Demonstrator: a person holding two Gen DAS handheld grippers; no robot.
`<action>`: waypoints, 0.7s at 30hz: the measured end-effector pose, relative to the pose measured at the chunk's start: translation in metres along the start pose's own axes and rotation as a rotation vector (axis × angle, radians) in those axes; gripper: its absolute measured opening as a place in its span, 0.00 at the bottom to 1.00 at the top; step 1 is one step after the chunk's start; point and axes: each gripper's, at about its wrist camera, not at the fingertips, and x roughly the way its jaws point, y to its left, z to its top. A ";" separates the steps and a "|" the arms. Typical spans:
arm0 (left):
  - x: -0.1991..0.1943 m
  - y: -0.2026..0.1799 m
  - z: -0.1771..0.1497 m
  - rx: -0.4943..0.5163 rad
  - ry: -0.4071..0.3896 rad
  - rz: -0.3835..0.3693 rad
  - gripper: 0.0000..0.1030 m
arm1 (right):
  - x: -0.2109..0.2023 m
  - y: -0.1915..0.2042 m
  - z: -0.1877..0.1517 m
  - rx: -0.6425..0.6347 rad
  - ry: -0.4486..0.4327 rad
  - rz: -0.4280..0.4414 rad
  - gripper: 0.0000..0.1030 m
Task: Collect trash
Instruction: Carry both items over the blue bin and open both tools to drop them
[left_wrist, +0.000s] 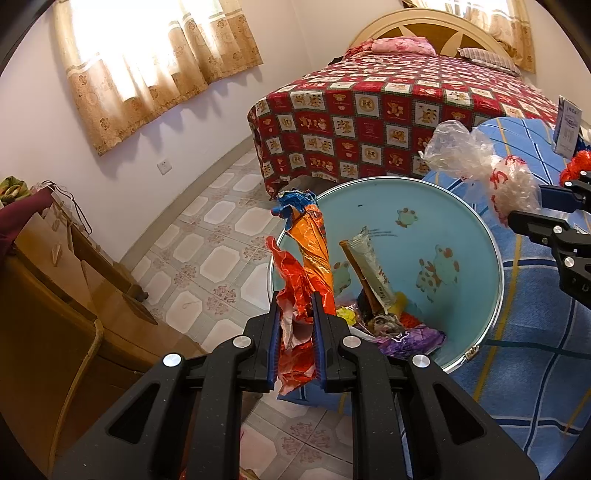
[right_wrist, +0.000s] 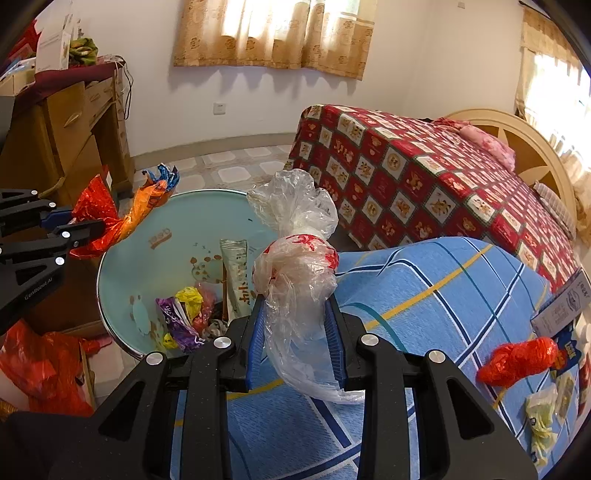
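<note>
Basically, left gripper (left_wrist: 295, 332) was clamped on a bundle of orange and red foil wrappers (left_wrist: 306, 258), held over the 9 o'clock rim of the pale blue trash bin (left_wrist: 461, 221). Bundle's long axis ran along the fingers, blue crumpled tip at 12 o'clock in the left wrist view.

Right gripper (right_wrist: 297, 339) pinched a crumpled clear plastic bag (right_wrist: 295, 258) with red print, long axis also along the fingers, loose end up, tail hanging below the pads. Bag sat at the bin's 3 o'clock edge, over the blue plaid cloth (right_wrist: 424, 295).

Bin held a tall pale sachet (left_wrist: 373, 273) leaning on the wall, plus purple and yellow wrappers at the bottom.

Only the right wrist view showed a red wrapper (right_wrist: 517, 360) and a pale green one (right_wrist: 539, 417) on the cloth at 4 o'clock. Left wrist view showed the right gripper side-on at 3 o'clock.
</note>
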 end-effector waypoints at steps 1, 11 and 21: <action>0.000 0.000 0.000 0.001 0.000 -0.002 0.14 | 0.000 0.000 0.000 -0.001 0.000 0.002 0.30; -0.008 -0.011 -0.001 0.007 -0.030 -0.040 0.44 | -0.001 0.002 0.001 -0.008 -0.027 0.032 0.51; -0.004 -0.009 0.000 -0.012 -0.019 -0.029 0.52 | -0.002 0.003 -0.003 0.005 -0.033 0.028 0.59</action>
